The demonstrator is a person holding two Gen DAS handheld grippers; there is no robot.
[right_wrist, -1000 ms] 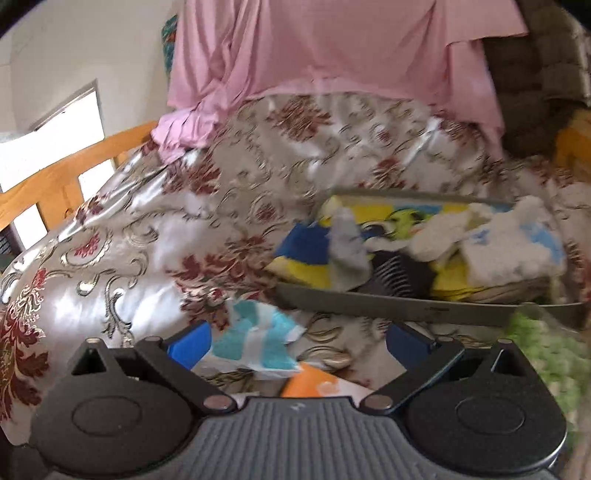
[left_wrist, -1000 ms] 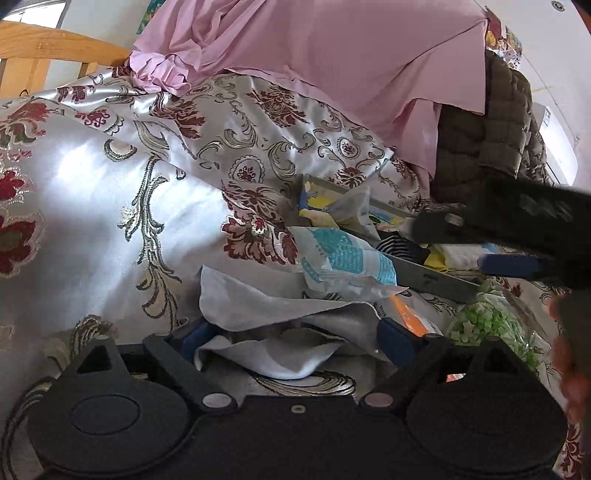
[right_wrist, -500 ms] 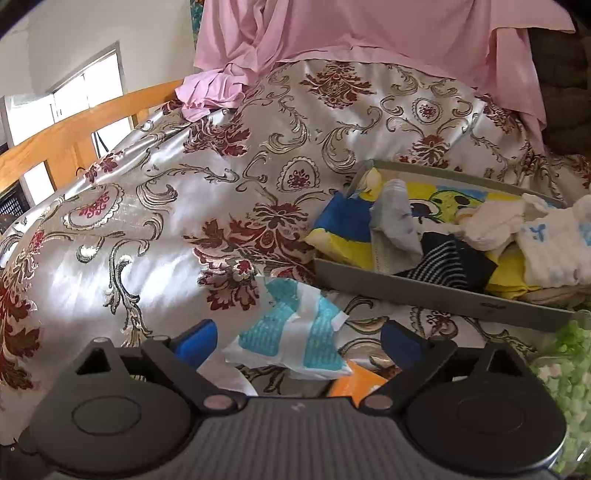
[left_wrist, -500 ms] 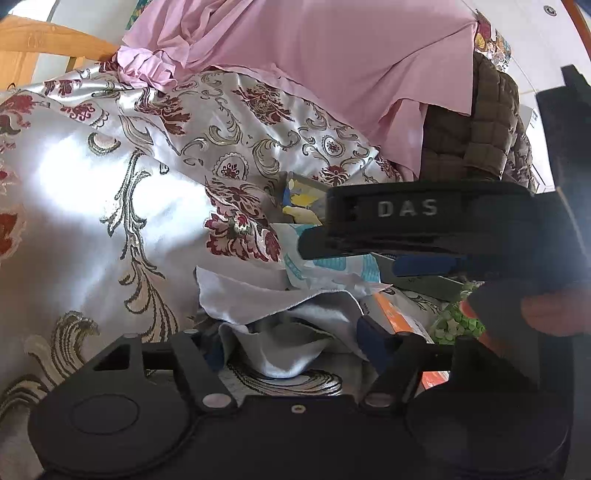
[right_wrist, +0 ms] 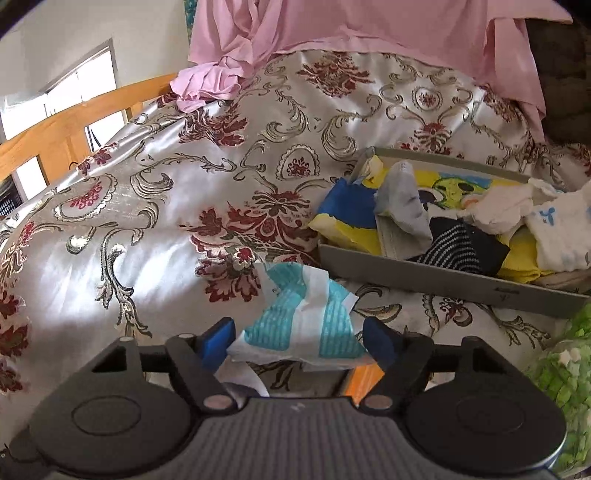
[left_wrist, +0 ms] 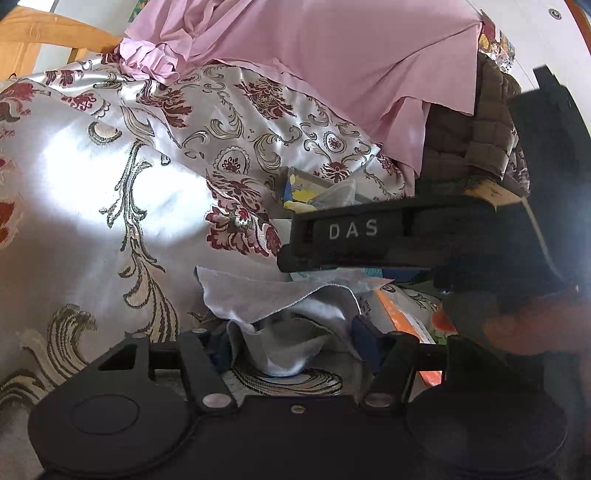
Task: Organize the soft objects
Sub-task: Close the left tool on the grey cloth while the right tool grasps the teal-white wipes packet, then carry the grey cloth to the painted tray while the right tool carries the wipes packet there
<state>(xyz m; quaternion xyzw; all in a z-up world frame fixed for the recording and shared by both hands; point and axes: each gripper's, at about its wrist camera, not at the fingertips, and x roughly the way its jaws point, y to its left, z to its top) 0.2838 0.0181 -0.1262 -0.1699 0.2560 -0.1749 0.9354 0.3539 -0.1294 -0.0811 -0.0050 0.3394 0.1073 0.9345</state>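
A crumpled grey cloth [left_wrist: 280, 314] lies on the satin bedspread, its lower fold between the blue pads of my left gripper [left_wrist: 291, 339], whose jaws stand partly open around it. My right gripper [right_wrist: 299, 339] stands open around a teal-and-white striped packet [right_wrist: 303, 325] that rests between its blue pads. The right gripper's black body [left_wrist: 406, 236] crosses the left wrist view, above the cloth. A grey tray [right_wrist: 443, 278] at the right holds socks, a striped black sock [right_wrist: 461, 251] and white cloths.
The floral silver bedspread [right_wrist: 147, 229] covers the bed. A pink sheet [right_wrist: 332, 26] hangs at the back. A wooden bed rail [right_wrist: 74, 122] runs at the left. A bag of green bits [right_wrist: 569, 369] and an orange packet [right_wrist: 364, 380] lie at the right.
The right gripper has swung in over the cloth in the left wrist view and its jaws have narrowed around the teal packet. The left gripper's jaws have narrowed around the grey cloth.
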